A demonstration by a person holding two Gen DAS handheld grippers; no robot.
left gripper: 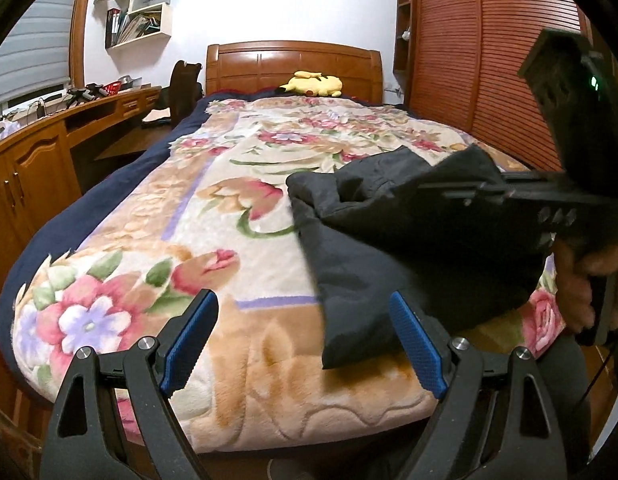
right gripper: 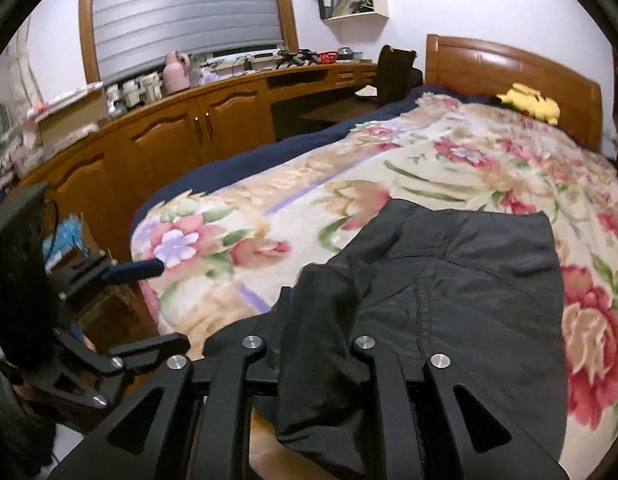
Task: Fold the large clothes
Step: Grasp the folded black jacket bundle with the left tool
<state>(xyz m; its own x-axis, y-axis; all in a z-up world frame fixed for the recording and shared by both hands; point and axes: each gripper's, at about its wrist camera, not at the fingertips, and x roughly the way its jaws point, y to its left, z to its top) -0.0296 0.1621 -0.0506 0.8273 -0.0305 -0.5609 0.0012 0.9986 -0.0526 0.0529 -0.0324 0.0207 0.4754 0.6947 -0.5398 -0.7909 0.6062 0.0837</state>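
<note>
A black garment (left gripper: 409,240) lies bunched on the near right part of the floral blanket (left gripper: 213,216). My left gripper (left gripper: 305,340) is open with its blue pads (left gripper: 189,340) apart, empty, just above the blanket's near edge and left of the garment's hanging corner. My right gripper (right gripper: 321,320) is shut on the black garment (right gripper: 461,292); the cloth drapes between and over its fingers and hides the tips. In the left wrist view the right gripper's body (left gripper: 521,196) reaches in from the right over the garment. The left gripper (right gripper: 133,270) shows at the left of the right wrist view.
The bed has a wooden headboard (left gripper: 293,66) with a yellow plush toy (left gripper: 313,84) near it. A long wooden cabinet and desk (right gripper: 181,136) run along the left side. A slatted wooden wardrobe (left gripper: 481,60) stands right of the bed.
</note>
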